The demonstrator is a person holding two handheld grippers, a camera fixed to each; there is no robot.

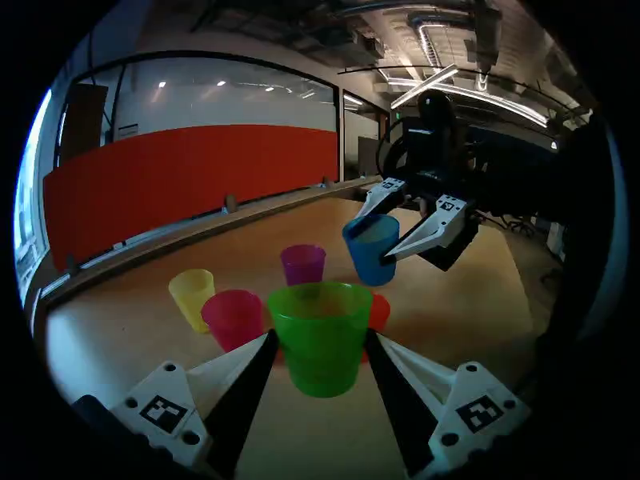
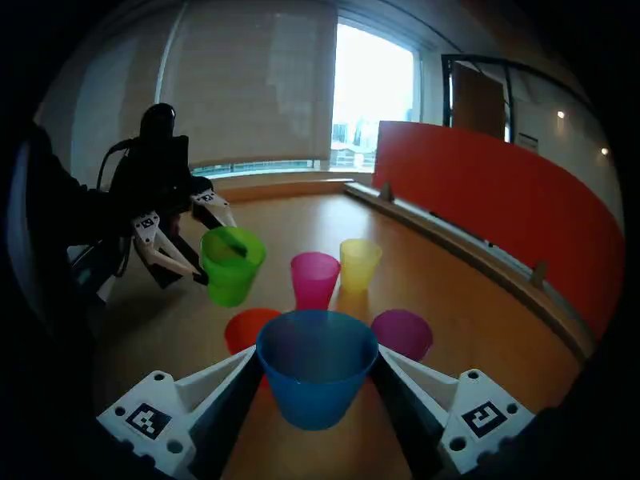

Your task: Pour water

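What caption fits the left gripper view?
Left gripper holds a green cup, right gripper a blue cup, at a wooden table.

White fingers (image 1: 200,384), blk/wht tags (image 1: 164,414), prob. screws (image 1: 190,438).

- Green cup (image 1: 320,344): translucent plastic, tapered, open mouth up, gripped on both sides by the left tool (image 1: 320,336).
- Blue cup (image 1: 372,250): same tapered shape, slightly tilted, gripped by the right tool (image 1: 374,240), facing the green cup.
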